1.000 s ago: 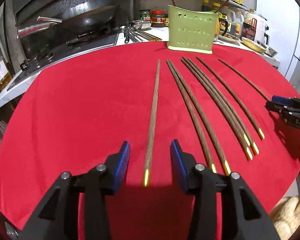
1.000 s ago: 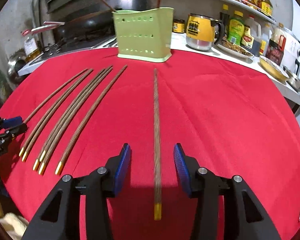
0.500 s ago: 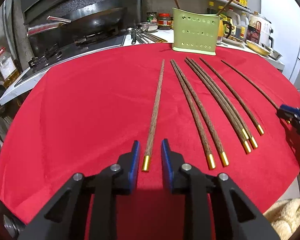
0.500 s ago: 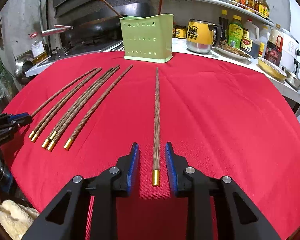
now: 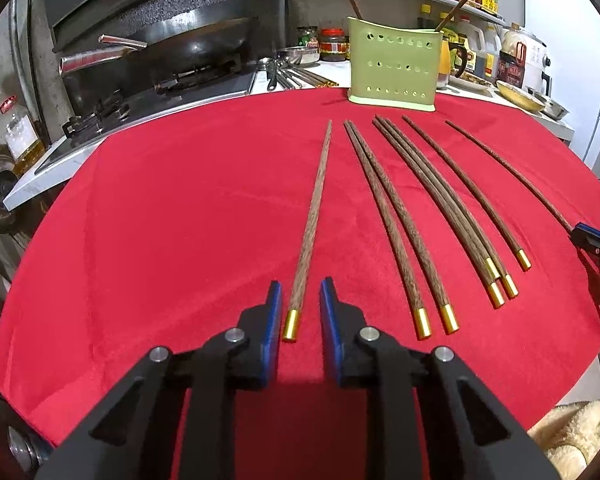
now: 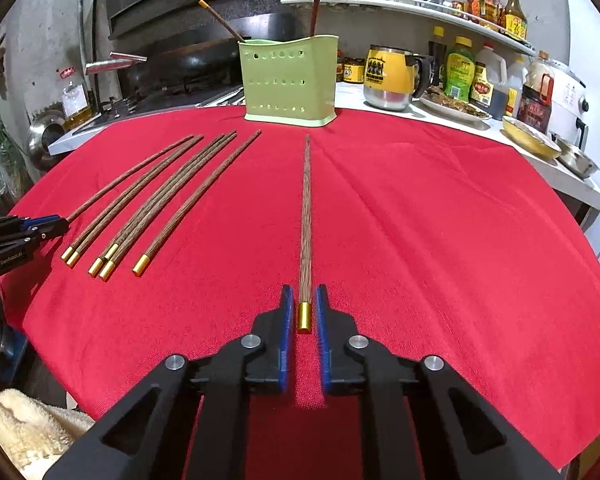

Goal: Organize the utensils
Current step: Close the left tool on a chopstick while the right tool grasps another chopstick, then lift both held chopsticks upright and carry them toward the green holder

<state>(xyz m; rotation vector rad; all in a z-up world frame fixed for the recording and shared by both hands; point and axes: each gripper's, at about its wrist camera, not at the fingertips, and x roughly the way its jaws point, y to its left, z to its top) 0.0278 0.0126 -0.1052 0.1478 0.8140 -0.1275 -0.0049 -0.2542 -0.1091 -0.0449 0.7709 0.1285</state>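
Now your left gripper (image 5: pixel 298 300) and right gripper (image 6: pixel 301 302) have just been closing, each on a chopstick (image 6: pixel 305 240) before the green holder (image 6: pixel 290 80); whether either grips, you cannot tell.

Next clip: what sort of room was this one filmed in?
Most likely a home kitchen. A dark metal wok sits on a gas stove beside the red cloth, and a shelf holds sauce bottles above a perforated green plastic utensil holder.

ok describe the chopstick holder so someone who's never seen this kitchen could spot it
Find the big red cloth and look to its far edge, beyond the chopsticks lying flat. There stands the chopstick holder, a pale green plastic box with two chopsticks poking out. Its rows of round holes set it apart from the yellow mug beside it.
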